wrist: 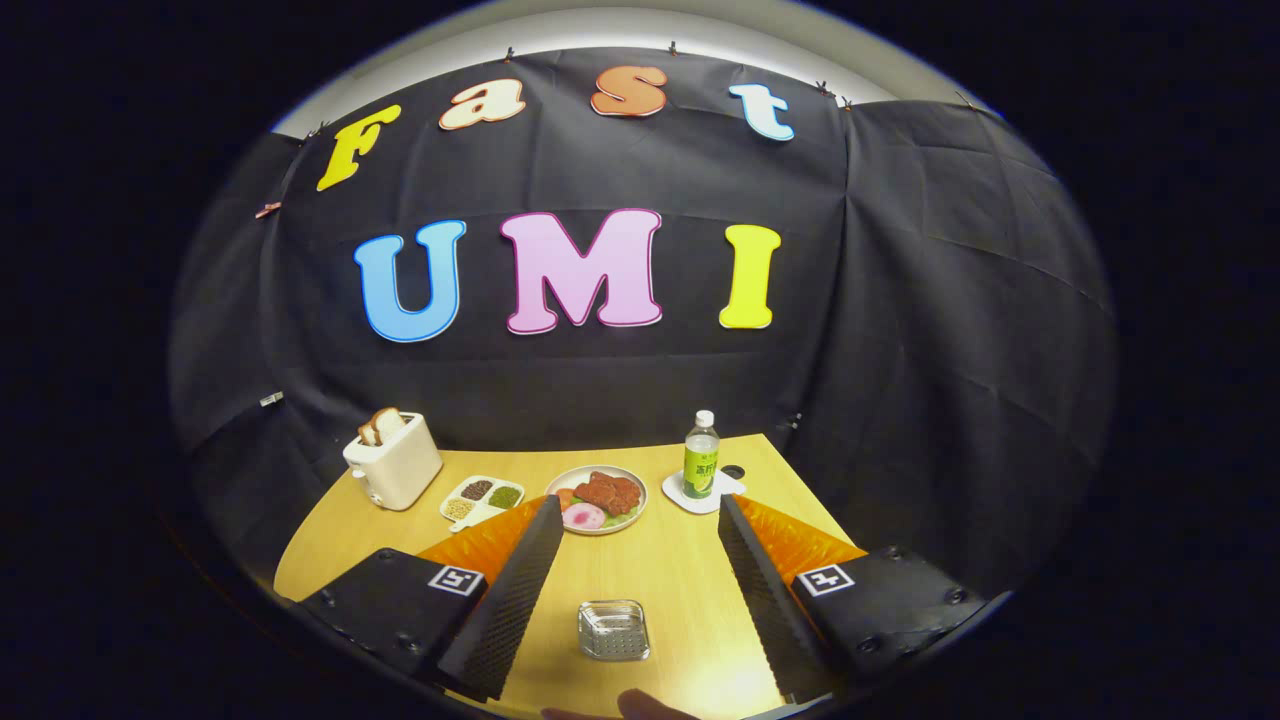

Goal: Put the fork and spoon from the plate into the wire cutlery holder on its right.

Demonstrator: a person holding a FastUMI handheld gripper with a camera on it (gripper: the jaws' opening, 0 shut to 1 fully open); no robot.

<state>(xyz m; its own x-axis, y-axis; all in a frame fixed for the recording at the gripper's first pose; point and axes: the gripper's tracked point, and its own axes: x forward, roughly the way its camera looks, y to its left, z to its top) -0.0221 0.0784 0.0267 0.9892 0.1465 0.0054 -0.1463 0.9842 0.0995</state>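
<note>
Matt wood-grain table (680, 570); shiny metal wire cutlery holder (613, 630); glossy plastic bottle (701, 456); smooth toaster (393, 466); ribbed gripper (640, 515) fingers, spread apart.

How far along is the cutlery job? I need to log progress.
Nothing looks done. The gripper is open, its fingers holding nothing; a wire holder sits on the table between them. I can make out no fork or spoon on the plate beyond, so everything is left.

My gripper (640, 515) has its fingers spread wide with nothing between them, hanging over the wooden table (690, 590). A wire cutlery holder (613, 630) sits low in the frame between the fingers. Beyond them stand a plate of food (598, 498), a bottle (701, 456) on a coaster, a seed tray (483, 497) and a toaster (392, 463).
</note>
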